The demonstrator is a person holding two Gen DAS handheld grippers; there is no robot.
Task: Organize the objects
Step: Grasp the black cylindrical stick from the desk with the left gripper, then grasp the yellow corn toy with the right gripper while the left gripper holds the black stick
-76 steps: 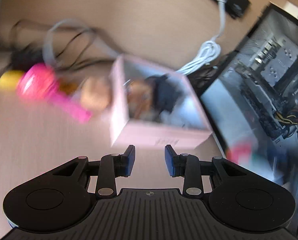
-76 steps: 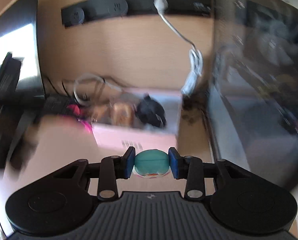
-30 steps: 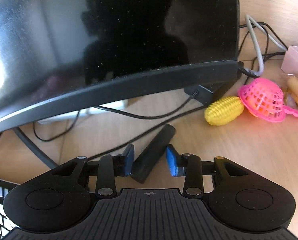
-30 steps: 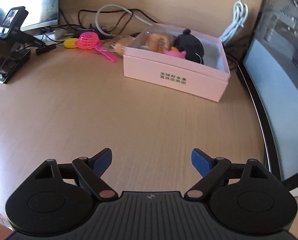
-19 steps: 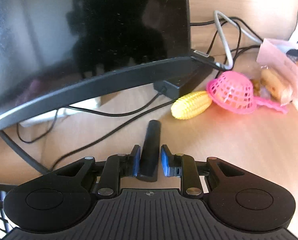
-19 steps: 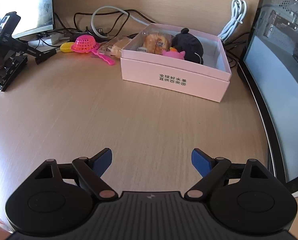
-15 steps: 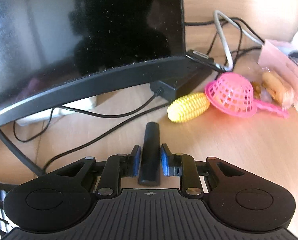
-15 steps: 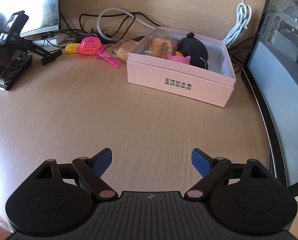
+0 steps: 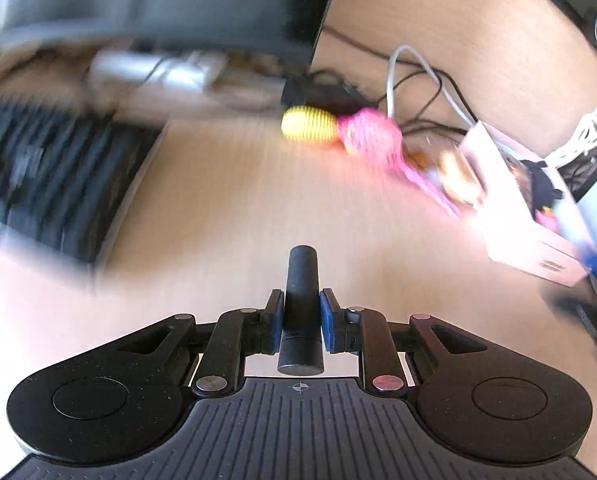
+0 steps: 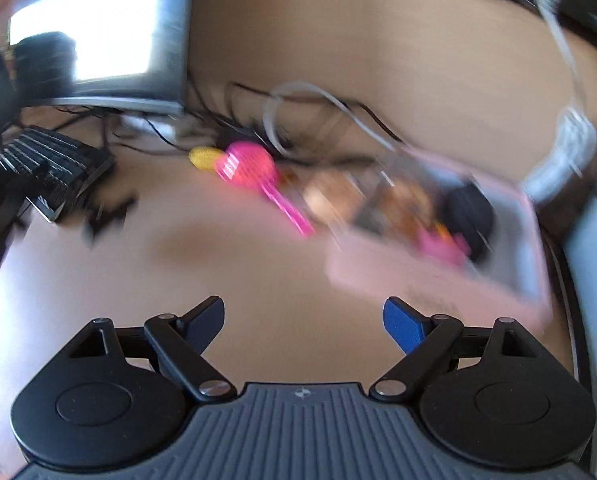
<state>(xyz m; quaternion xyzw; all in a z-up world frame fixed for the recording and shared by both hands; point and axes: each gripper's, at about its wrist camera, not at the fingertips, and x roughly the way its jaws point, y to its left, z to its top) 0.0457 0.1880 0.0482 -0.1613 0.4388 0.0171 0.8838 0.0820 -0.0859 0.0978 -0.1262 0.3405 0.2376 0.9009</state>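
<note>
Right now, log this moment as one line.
left tool: shut on black stick | right tool: open, empty | pink box: holds toys | yellow corn, pink strainer: on desk

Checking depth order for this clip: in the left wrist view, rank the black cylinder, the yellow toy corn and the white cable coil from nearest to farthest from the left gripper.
1. black cylinder: clamped between the pads of the left gripper.
2. yellow toy corn: farther up the desk, centre, beside the pink strainer.
3. white cable coil: far right, beyond the pink box.
</note>
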